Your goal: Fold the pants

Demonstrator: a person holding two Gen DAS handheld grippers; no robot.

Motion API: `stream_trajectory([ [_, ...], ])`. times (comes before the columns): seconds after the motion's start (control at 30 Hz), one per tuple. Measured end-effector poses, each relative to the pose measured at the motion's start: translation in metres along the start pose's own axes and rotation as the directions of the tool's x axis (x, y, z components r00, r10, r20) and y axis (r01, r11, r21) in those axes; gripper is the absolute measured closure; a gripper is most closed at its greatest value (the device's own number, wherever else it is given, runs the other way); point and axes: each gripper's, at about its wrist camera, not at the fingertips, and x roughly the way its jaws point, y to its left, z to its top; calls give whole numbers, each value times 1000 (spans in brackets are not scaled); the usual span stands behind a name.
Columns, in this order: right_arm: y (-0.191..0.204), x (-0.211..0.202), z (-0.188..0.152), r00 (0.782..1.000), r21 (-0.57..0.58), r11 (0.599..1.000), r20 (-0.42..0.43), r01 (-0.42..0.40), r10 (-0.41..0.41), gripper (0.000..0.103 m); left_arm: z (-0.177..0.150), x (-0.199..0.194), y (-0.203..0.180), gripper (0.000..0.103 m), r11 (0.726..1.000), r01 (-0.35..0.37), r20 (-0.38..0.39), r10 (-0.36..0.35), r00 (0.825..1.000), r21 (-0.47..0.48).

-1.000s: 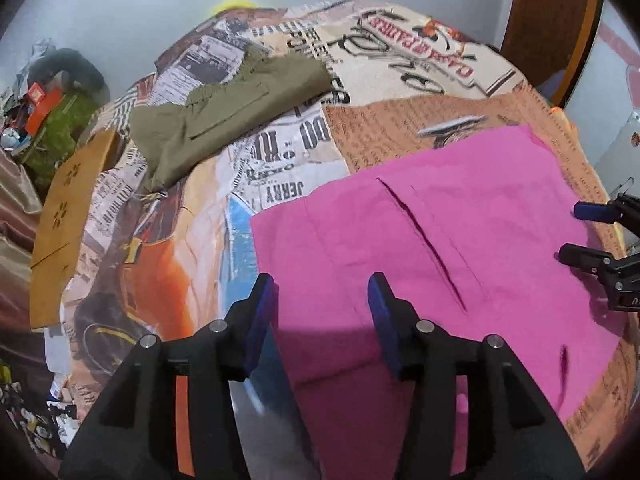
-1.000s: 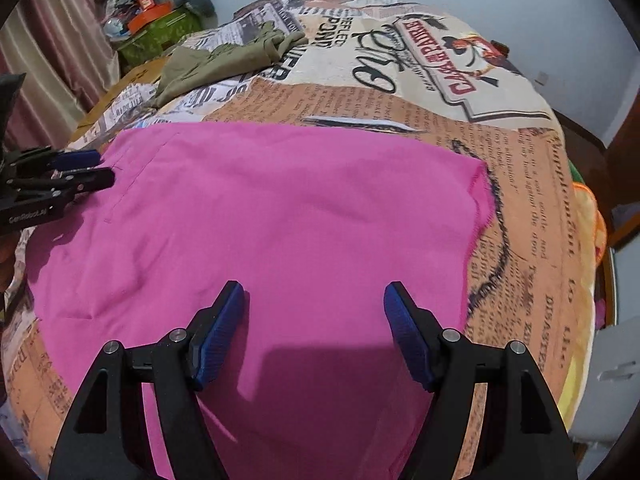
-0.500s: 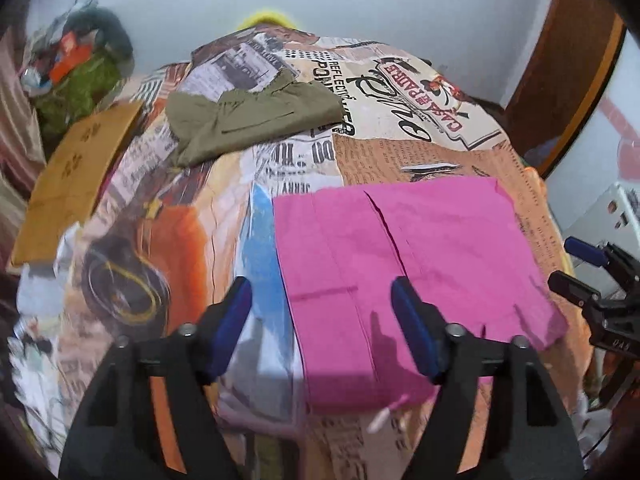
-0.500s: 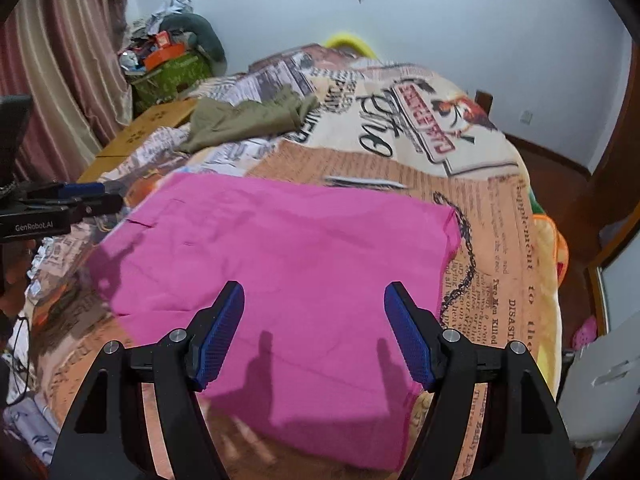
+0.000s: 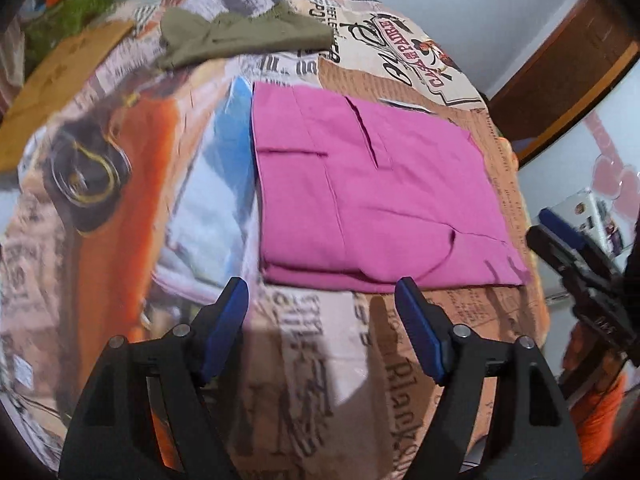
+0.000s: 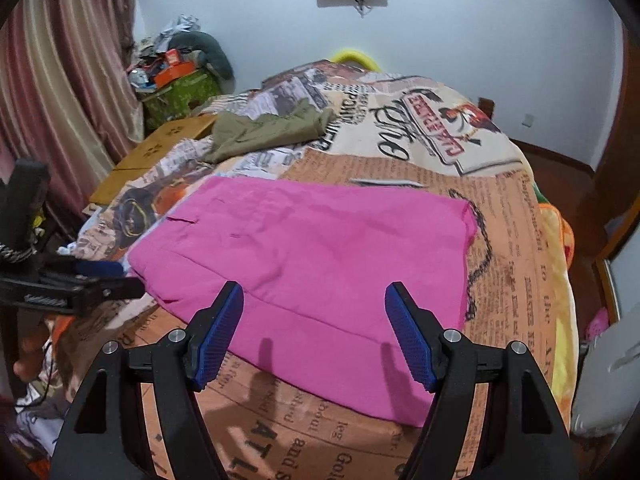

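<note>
Both grippers, left gripper (image 5: 320, 316) and right gripper (image 6: 314, 328), hang spread and empty, so check the folded pink cloth pants (image 6: 312, 264) edges line up before regripping.

Bedspread (image 5: 100, 184) print — motion-blurred

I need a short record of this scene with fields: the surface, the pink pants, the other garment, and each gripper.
surface: bed cover with newspaper print
pink pants: folded into a flat rectangle, lying on the cover
olive garment: farther back on the bed, apart from the pink pants
left gripper: fingers open, nothing between them, above the cover just short of the pants' near edge
right gripper: fingers open, nothing gripped, over the near edge of the pants
</note>
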Motion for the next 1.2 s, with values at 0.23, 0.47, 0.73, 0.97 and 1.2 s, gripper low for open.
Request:
stream_trajectory([
  [0.23, -4, 12, -13, 999, 47, 999, -36, -14, 16, 33, -4, 6, -7, 27, 994, 104, -17, -105, 994, -31],
  [0.47, -18, 33, -24, 993, 96, 995, -116, -7, 19, 33, 5, 18, -10, 25, 985, 166, -32, -168, 985, -52],
  [0.73, -19, 43, -34, 986, 115, 993, -157, -31, 49, 31, 20, 27, 13, 24, 934, 256, -21, -269, 963, -249],
  [0.97, -20, 45, -35, 983, 97, 994, -171, -52, 69, 29, 30, 33, 21, 32, 906, 235, -18, -258, 966, -352],
  [1.2, -21, 45, -36, 982, 99, 993, -169, -65, 81, 28, 35, 39, 32, 77, 908, 134, -25, -157, 987, -396],
])
